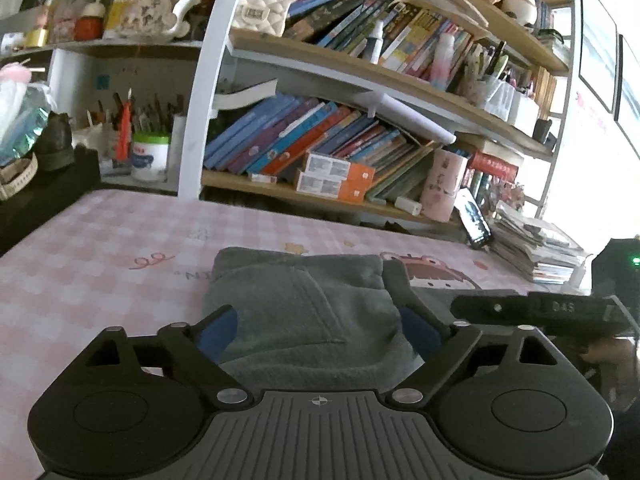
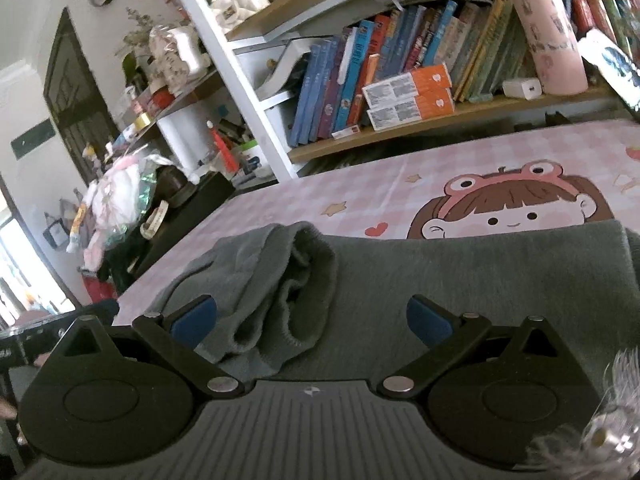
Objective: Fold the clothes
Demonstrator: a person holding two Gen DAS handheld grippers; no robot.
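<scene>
Grey knitted fabric was what we saw first: the grey garment (image 1: 304,312) lay on the table with the pink checked tablecloth (image 1: 100,248), folded into a thick bundle. At the far left of the table we noticed a white jar with a green lid (image 1: 150,156) full of pens. Our left gripper (image 1: 316,330) was held low over the near edge of the garment, its two blue pads (image 1: 218,330) spread wide to either side of the cloth and closing on nothing. Behind it, leaning books filled the wooden bookshelf (image 1: 320,196), with a pink cup (image 1: 444,184) standing at its right end. From the other camera, the rolled edge of the garment (image 2: 288,292) showed on the left, and a flat grey part stretched to the right, covering the lower part of the cartoon girl's face (image 2: 512,208) printed on the tablecloth. Our right gripper (image 2: 312,320) was also wide open above the fabric, with its left pad (image 2: 194,320) just beside the rolled edge, and it held nothing.
</scene>
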